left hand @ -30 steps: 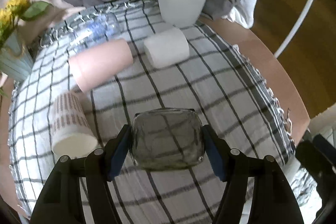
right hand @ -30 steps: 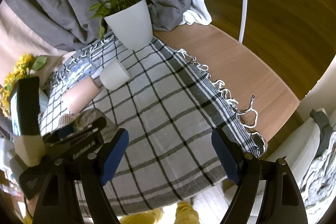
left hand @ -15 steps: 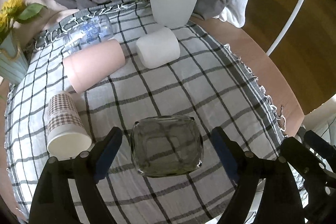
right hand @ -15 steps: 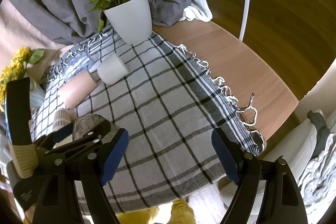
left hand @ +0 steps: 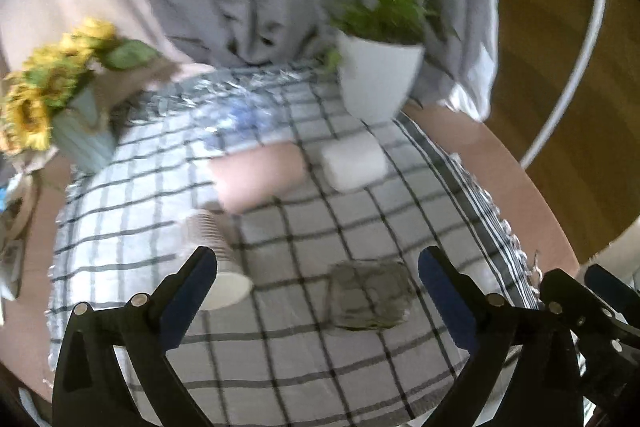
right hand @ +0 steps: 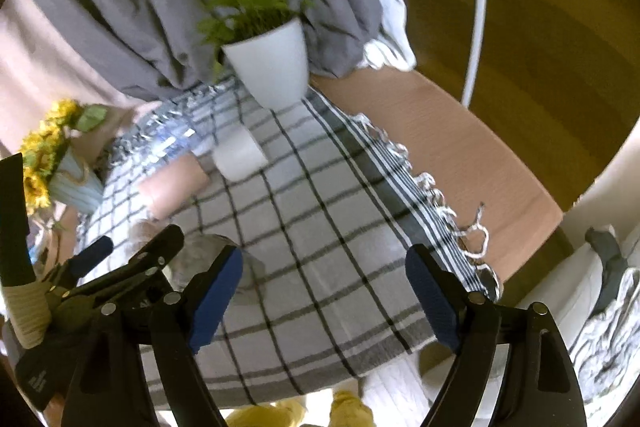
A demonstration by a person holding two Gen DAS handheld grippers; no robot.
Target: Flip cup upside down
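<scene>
Looks like the flip is basically done: the glass cup (left hand: 368, 295) sits base-up on the checked cloth (left hand: 360, 219), at about 6 o'clock from the white planter (left hand: 378, 79). The left gripper (left hand: 316, 279) is spread wide, holding nothing; the right gripper (right hand: 324, 287) is equally wide and empty. Next is just clearing away (probably). Only the right view shows the table's bare wood edge (right hand: 460, 147) properly.

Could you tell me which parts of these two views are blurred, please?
Left wrist view: the white potted plant, pink cup and checked cloth smear with motion, while the left tool stays crisp. Right wrist view: milder blur, with the right tool sharp.
</scene>
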